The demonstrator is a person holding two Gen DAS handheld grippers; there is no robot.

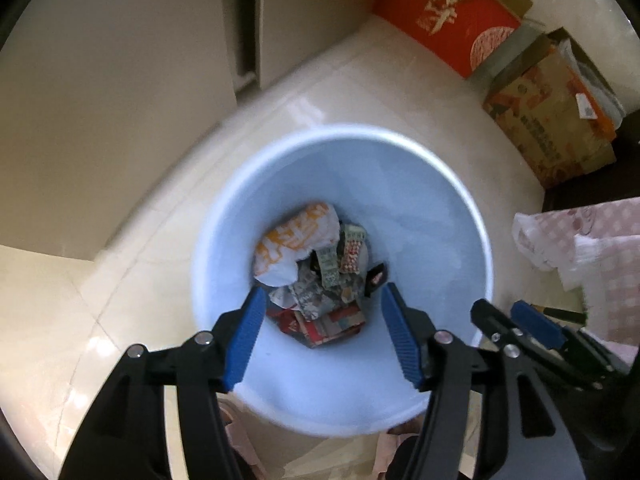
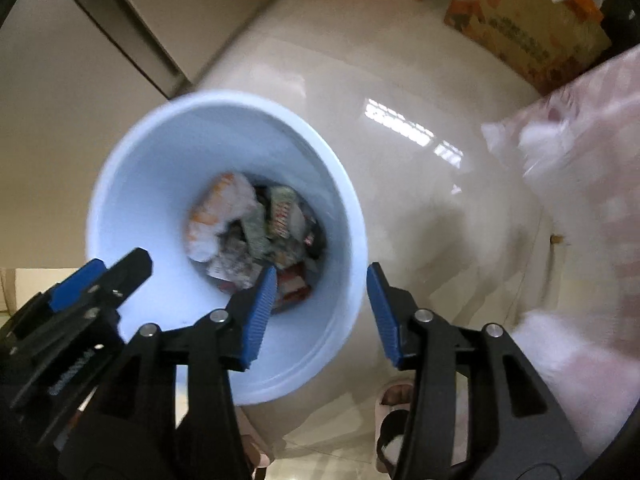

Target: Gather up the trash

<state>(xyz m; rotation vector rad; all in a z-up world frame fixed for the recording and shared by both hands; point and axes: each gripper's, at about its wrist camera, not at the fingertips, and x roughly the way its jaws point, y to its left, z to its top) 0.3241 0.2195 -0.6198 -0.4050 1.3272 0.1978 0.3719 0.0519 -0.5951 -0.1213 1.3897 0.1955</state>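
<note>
Both hand-held grippers, left [image 1: 324, 332] and right [image 2: 322, 312], spread, empty; bin [image 1: 440, 200] trash [image 1: 316, 276] blurred.

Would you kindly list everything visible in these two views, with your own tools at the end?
bin: one, pale blue, on the floor below both tools
trash: a pile of crumpled wrappers, mixed colours, at the bottom of the bin
red box: one, by the far wall
brown box: one, right of the red box
plastic bag: one, white, right of the bin
pink cloth: one, checked, far right
left tool: open, empty, over the bin
right tool: open, empty, over the bin's rim
</note>
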